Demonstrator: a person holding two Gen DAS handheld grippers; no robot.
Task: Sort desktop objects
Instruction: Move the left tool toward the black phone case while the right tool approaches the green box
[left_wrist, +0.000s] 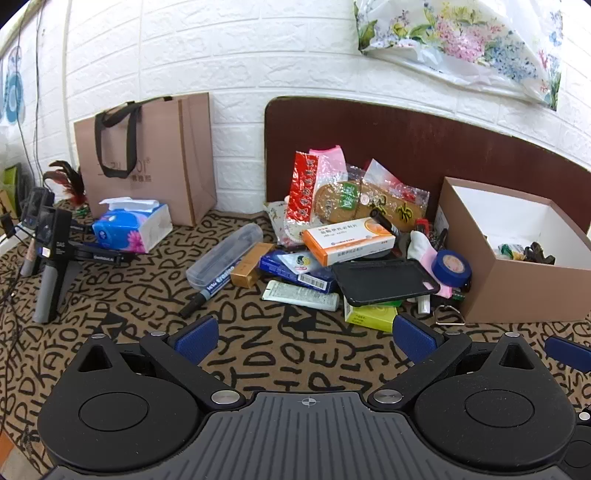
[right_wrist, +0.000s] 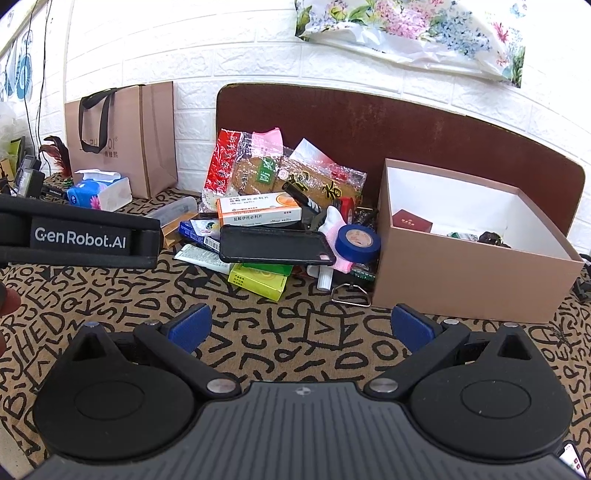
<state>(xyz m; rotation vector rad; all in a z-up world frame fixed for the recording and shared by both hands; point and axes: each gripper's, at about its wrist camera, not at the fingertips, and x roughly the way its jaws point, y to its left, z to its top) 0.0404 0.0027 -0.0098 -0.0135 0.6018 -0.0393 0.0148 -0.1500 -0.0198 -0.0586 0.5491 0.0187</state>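
The left claw and right claw are held wide open, with nothing in them. A few things are seen in the box. Most are piled beside it on the table.

Both grippers are held tilted downward with fingers spread wide and nothing gripped: the left gripper and the right gripper, side by side.

Tan cloth is being seen lettered in black — blue pads on black linkages. Orange-and-white carton, black phone case, blue tape roll, yellow-green box — pinkish-brown box, white-lined.
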